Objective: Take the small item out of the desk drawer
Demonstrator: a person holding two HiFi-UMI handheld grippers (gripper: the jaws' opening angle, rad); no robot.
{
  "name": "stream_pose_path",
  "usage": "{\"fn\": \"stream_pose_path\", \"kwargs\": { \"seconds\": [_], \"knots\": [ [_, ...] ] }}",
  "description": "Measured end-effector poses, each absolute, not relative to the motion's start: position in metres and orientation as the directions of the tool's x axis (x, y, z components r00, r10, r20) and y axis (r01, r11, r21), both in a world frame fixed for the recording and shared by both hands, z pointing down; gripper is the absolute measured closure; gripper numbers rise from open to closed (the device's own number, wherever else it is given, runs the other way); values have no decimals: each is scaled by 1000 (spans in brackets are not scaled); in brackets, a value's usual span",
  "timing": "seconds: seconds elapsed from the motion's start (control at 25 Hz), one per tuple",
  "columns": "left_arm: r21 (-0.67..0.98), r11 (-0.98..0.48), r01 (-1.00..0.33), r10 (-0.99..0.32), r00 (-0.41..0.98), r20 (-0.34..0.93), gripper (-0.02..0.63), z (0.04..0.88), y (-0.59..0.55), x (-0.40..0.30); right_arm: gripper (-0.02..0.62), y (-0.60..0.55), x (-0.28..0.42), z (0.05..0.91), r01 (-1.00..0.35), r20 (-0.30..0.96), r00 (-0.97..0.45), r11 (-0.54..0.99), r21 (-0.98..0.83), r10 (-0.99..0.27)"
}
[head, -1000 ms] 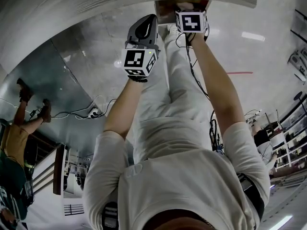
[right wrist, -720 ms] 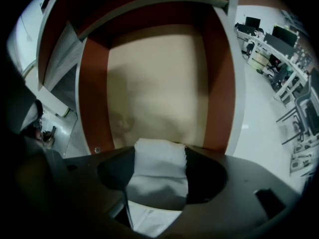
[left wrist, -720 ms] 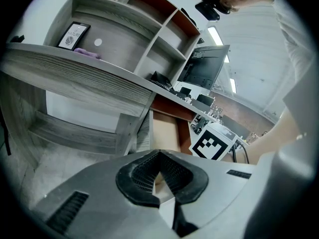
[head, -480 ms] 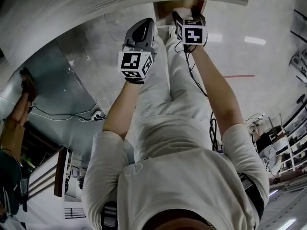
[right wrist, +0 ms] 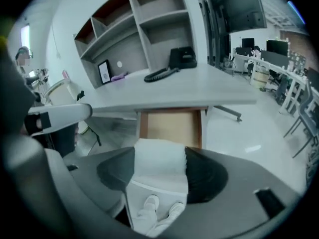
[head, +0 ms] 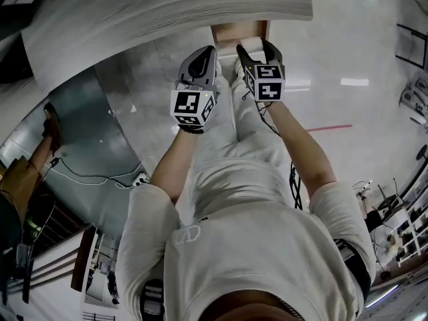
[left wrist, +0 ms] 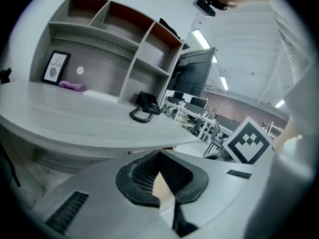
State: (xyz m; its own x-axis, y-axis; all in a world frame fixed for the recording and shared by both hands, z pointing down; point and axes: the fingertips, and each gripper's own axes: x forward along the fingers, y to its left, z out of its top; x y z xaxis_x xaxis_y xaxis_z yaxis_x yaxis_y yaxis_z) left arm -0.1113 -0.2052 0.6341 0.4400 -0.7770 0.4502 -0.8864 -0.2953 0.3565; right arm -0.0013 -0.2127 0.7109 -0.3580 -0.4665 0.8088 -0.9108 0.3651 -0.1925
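Desk (right wrist: 164, 91) of pale grey wood spans the right gripper view. At its 12 o'clock edge stands a shelf unit (right wrist: 144, 29) with open compartments. Under the desktop, at 12 o'clock from the right claw, the drawer (right wrist: 169, 126) is pulled out and shows its light brown floor. In the head view the same drawer (head: 239, 31) sits at 12 o'clock, just beyond both claws.

The right gripper (right wrist: 159, 153) has its jaws set wide and pressed on the two sides of a small white block (right wrist: 160, 166). The block is outside the drawer, in the air at its 6 o'clock side, and the person's white shoes (right wrist: 159, 210) show below it.

The left gripper (head: 204, 52) hangs at 9 o'clock of the right one, close beside it without touching. Its own view shows its dark pads meeting at the tips with nothing held.

On the desktop a black telephone (right wrist: 179, 59) lies at 1 o'clock of the drawer. A small picture frame (right wrist: 104, 72) leans at 11 o'clock against the back of the shelf unit.
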Motion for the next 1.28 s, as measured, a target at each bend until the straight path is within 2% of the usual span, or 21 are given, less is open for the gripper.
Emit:
{"fn": "stream_pose_path", "kwargs": {
  "seconds": [0.4,0.64,0.8,1.28],
  "knots": [
    [265,-313,-912,-847,394,357,607,511,-205,-115,308,-228,10,543,-891,636,-429,417,-181,-641],
    [112,-322,-940,-911,340,232,607,411,-224,-124,308,-246,37,439,-889,491,-445,437,-138,-749],
    [71,-296,-953,-941,303,153,607,360,-235,-136,308,-261,52,367,-887,370,-457,446,-120,-809],
    [5,-230,-973,-973,230,-1,607,238,-230,-168,308,-272,111,218,-918,124,-395,387,-82,-910]
  ]
}}
